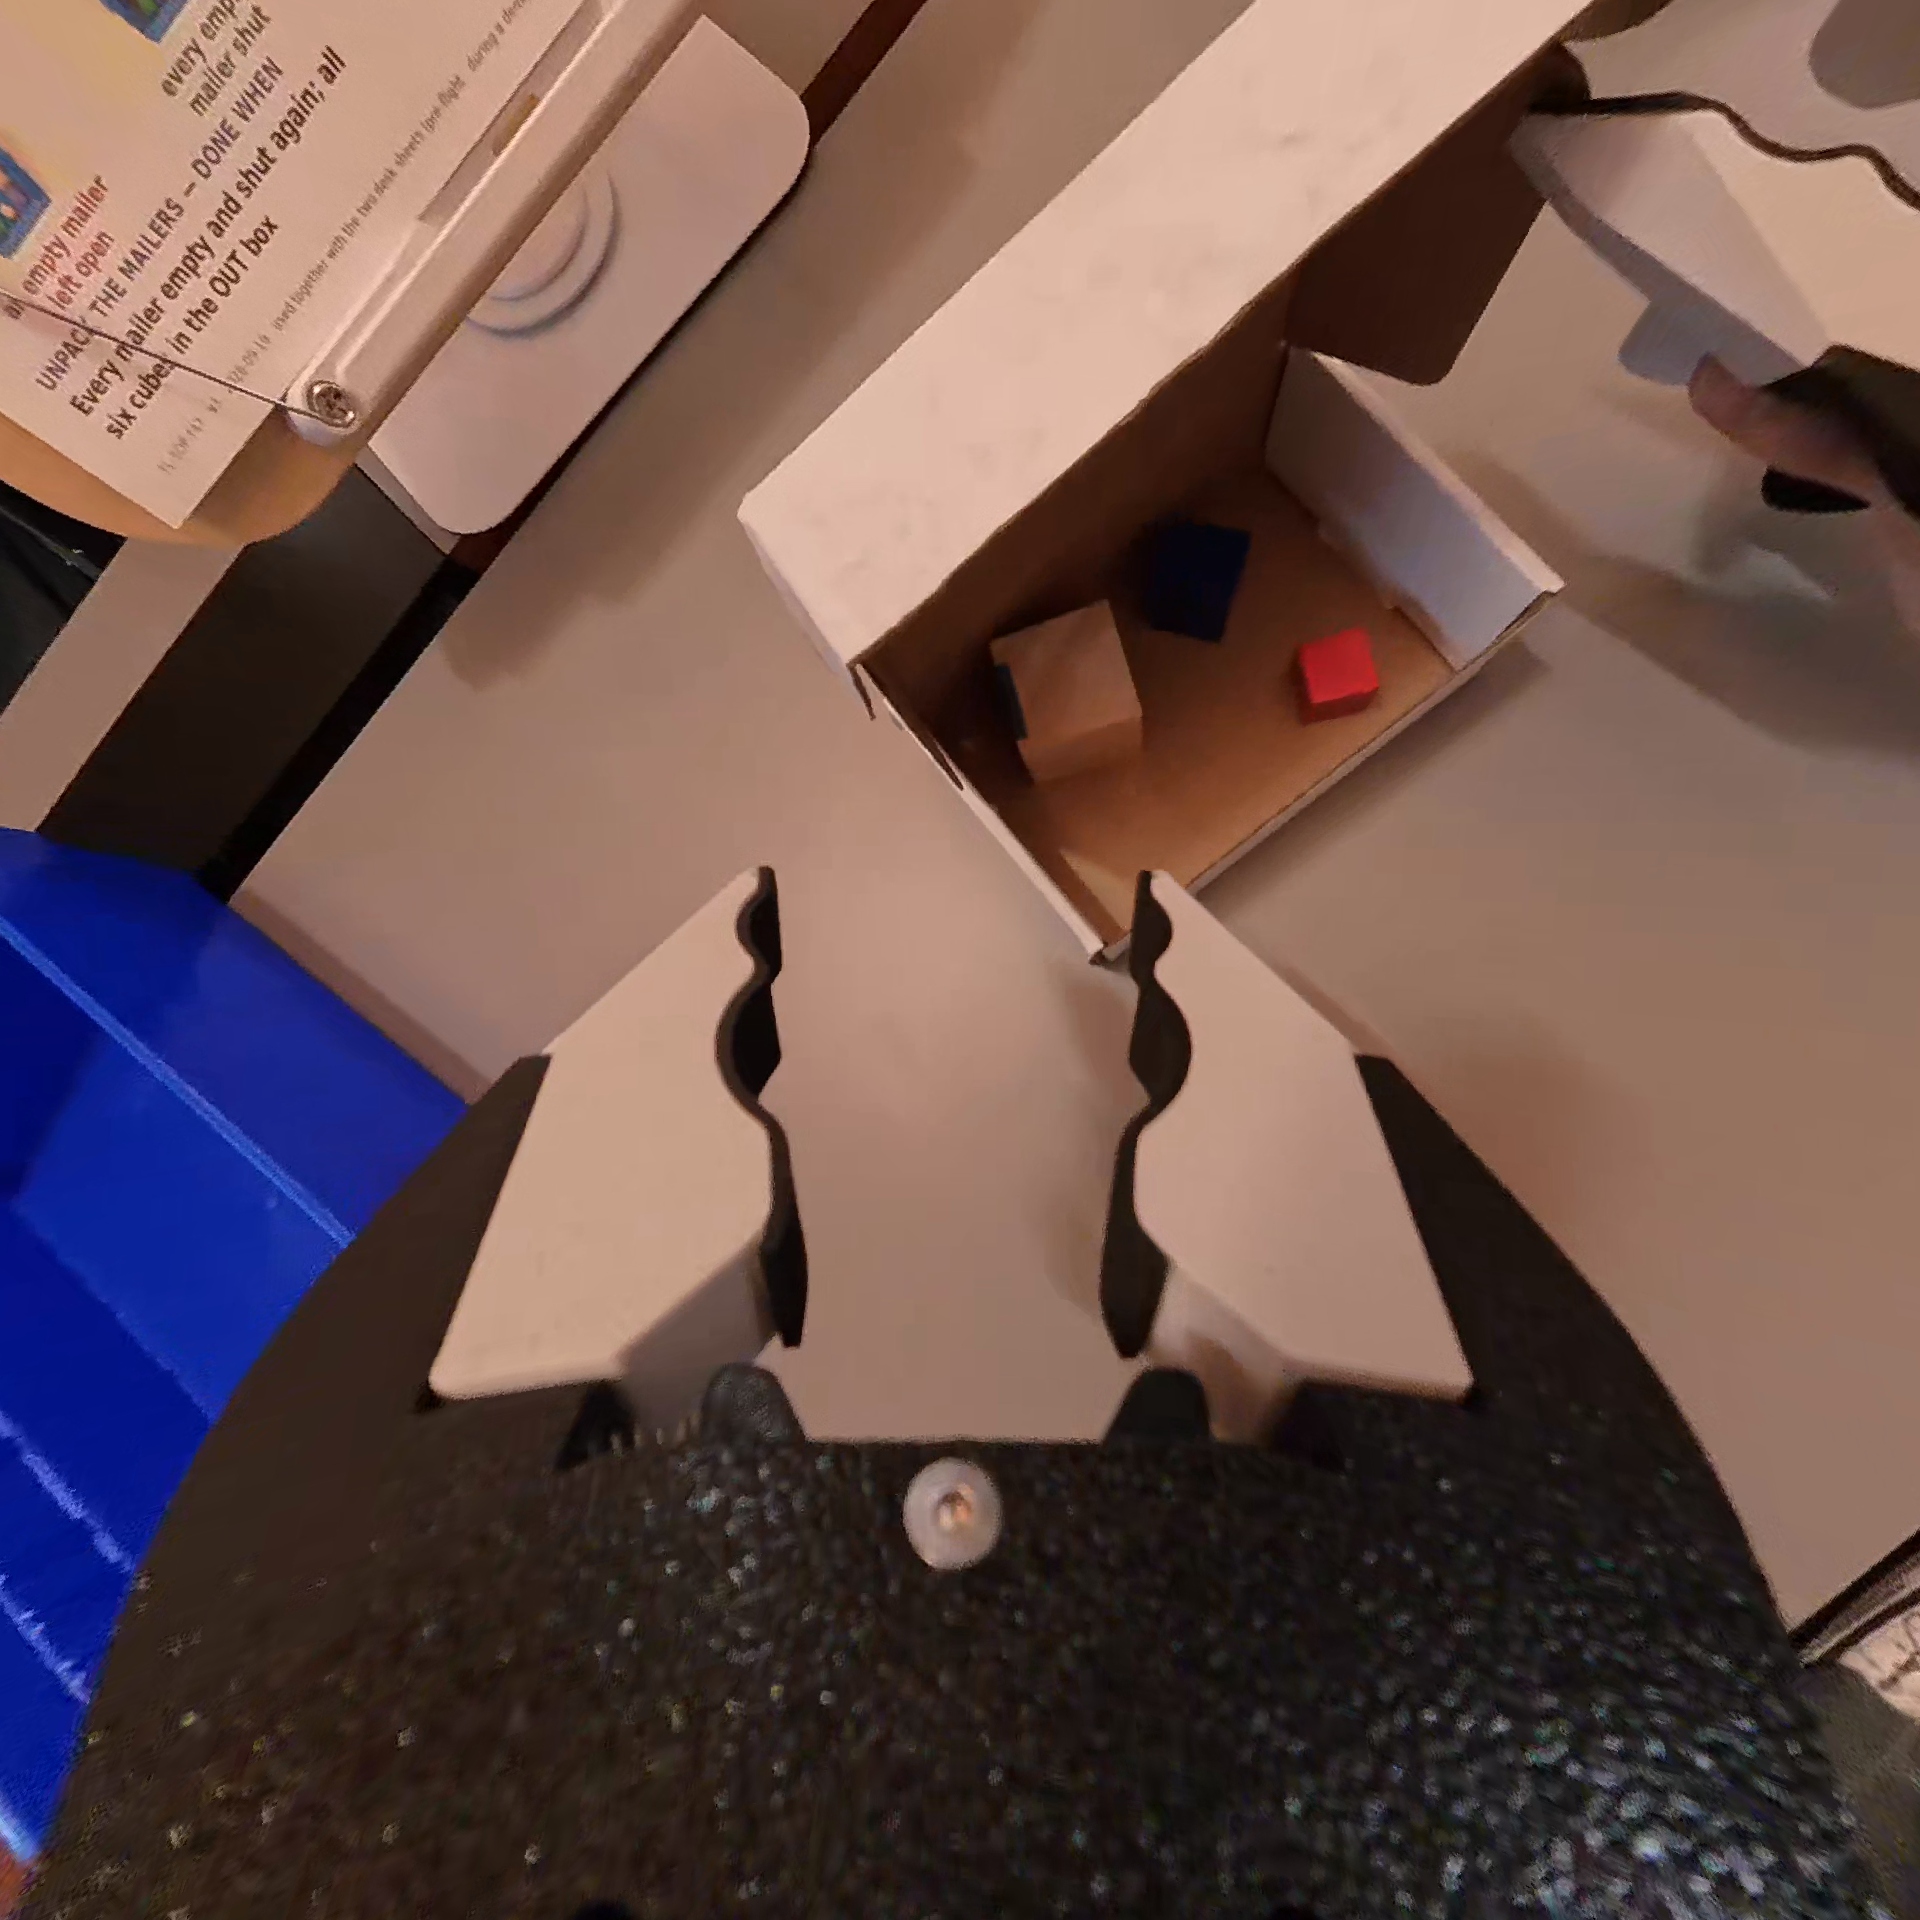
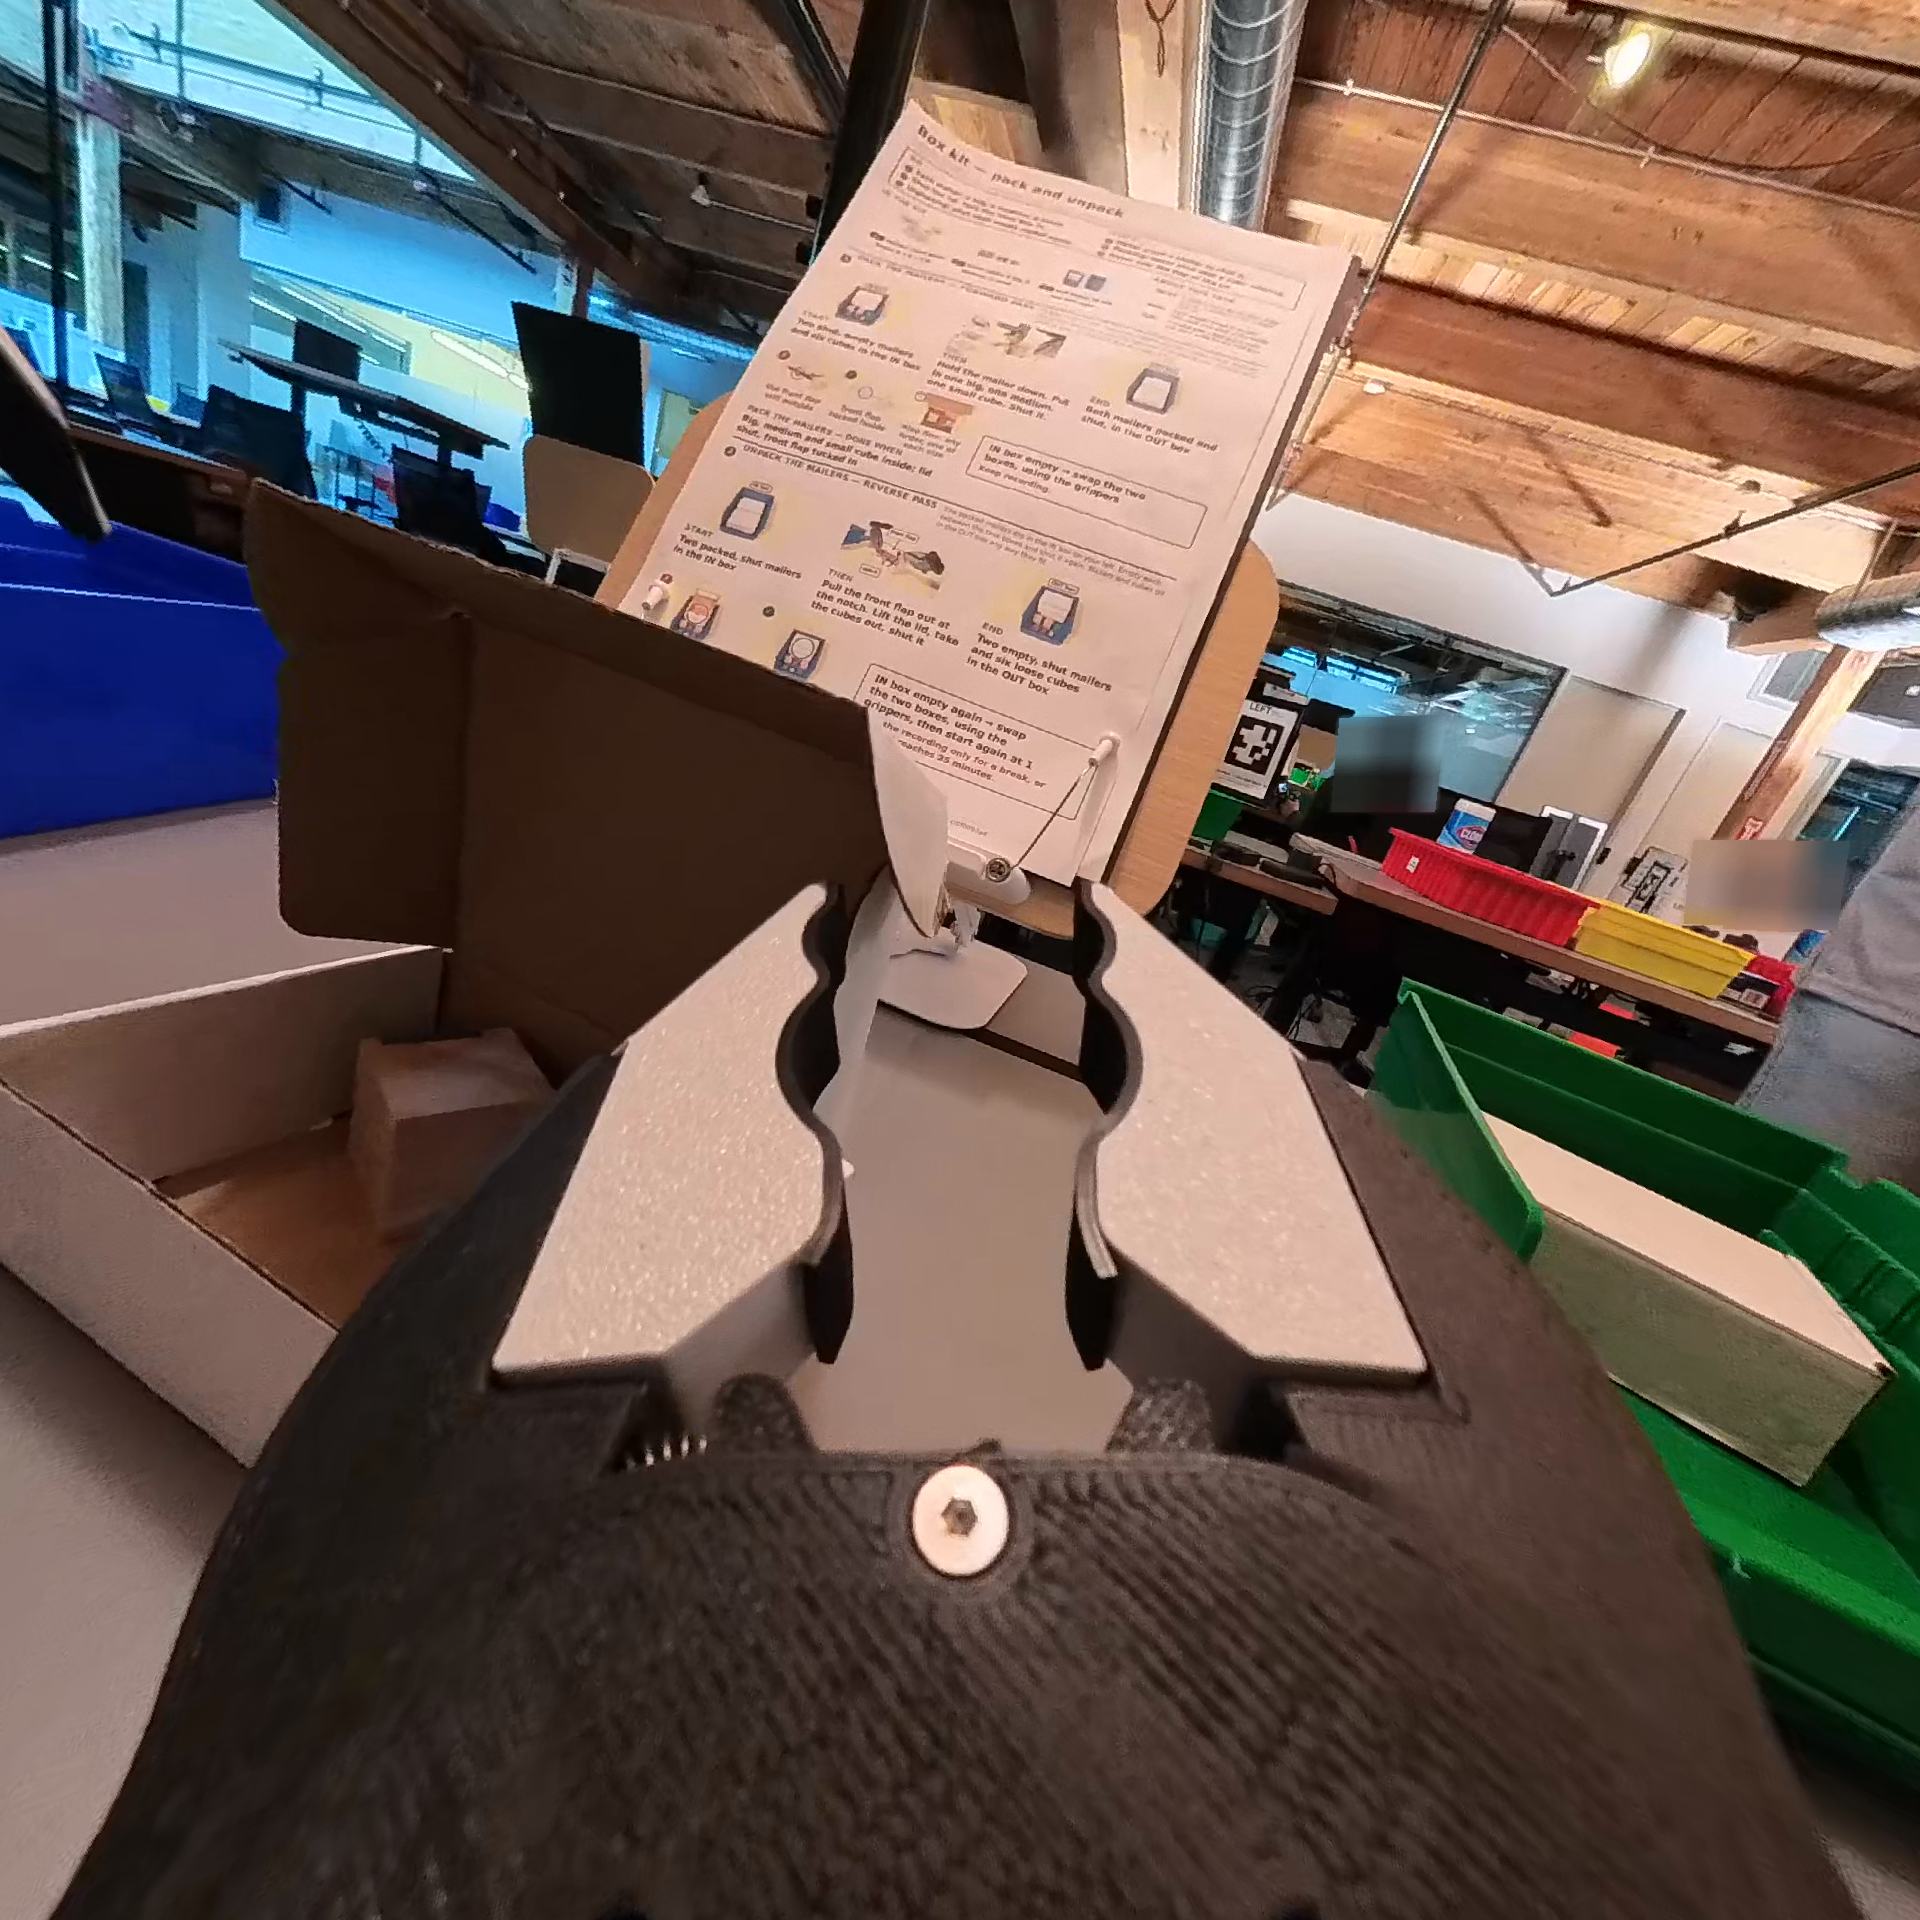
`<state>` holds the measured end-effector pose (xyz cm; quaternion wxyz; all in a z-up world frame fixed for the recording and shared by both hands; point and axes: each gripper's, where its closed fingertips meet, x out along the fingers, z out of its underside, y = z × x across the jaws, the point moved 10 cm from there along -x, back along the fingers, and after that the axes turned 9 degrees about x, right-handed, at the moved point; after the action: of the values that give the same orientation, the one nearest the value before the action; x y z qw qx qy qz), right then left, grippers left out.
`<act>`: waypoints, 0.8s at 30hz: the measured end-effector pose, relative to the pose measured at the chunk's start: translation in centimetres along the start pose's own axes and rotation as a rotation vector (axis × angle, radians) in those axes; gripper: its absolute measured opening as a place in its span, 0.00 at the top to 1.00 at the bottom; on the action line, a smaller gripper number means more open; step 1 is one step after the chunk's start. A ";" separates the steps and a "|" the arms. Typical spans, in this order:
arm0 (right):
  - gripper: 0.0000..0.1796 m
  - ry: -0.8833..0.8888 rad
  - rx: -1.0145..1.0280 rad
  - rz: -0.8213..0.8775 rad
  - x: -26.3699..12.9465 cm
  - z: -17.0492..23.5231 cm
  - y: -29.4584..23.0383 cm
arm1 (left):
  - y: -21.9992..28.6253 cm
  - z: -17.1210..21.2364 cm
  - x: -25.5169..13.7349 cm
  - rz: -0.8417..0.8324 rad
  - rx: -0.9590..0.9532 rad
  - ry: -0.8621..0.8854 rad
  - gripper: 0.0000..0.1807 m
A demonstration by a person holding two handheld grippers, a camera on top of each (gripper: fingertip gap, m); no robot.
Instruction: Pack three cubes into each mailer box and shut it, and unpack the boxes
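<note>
An open white mailer box (image 1: 1392, 520) stands on the table with its brown lid (image 1: 1392, 270) raised. Inside lie a large wooden cube (image 1: 1070, 691), a dark blue cube (image 1: 1195, 577) and a small red cube (image 1: 1337, 675). My left gripper (image 1: 956, 904) is open and empty, just in front of the box's near corner. My right gripper (image 2: 953, 891) is open at the lid (image 2: 571, 769), with the corner of the lid's white flap (image 2: 914, 821) between its tips. It also shows in the left wrist view (image 1: 1569, 104), held by a hand (image 1: 1787, 416). The right wrist view shows only the wooden cube (image 2: 447, 1101).
A blue bin (image 1: 156, 1143) stands left of the box. A green bin (image 2: 1558, 1164) at the right holds a shut white mailer (image 2: 1683, 1299). An instruction sheet on a stand (image 2: 987, 499) rises behind the box, on a white base (image 1: 582, 270).
</note>
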<state>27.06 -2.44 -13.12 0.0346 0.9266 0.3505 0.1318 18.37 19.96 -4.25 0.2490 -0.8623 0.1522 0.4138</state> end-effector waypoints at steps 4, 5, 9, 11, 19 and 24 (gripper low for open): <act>0.76 0.000 -0.008 0.005 0.0 -0.2 0.0 | -0.1 0.4 0.6 -0.002 -0.034 0.018 0.64; 0.75 0.002 0.000 0.006 0.0 -0.3 0.0 | -0.2 0.5 0.7 -0.010 -0.047 0.027 0.63; 0.75 0.011 0.021 0.009 -0.1 -0.3 0.1 | -0.7 0.7 1.3 -0.060 -0.101 0.083 0.61; 0.75 0.010 0.015 0.009 0.0 -0.3 0.1 | -1.0 0.6 1.5 -0.113 -0.109 0.115 0.60; 0.74 0.007 0.007 0.021 0.0 -0.2 0.2 | -2.1 1.2 2.0 -0.213 -0.254 0.323 0.61; 0.73 0.002 0.003 0.018 0.1 -0.1 0.1 | -2.7 2.0 2.6 -0.259 -0.294 0.406 0.59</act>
<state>27.13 -2.48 -12.96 0.0318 0.9296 0.3425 0.1324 19.89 23.15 -6.57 0.1362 -0.9667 0.0257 0.2152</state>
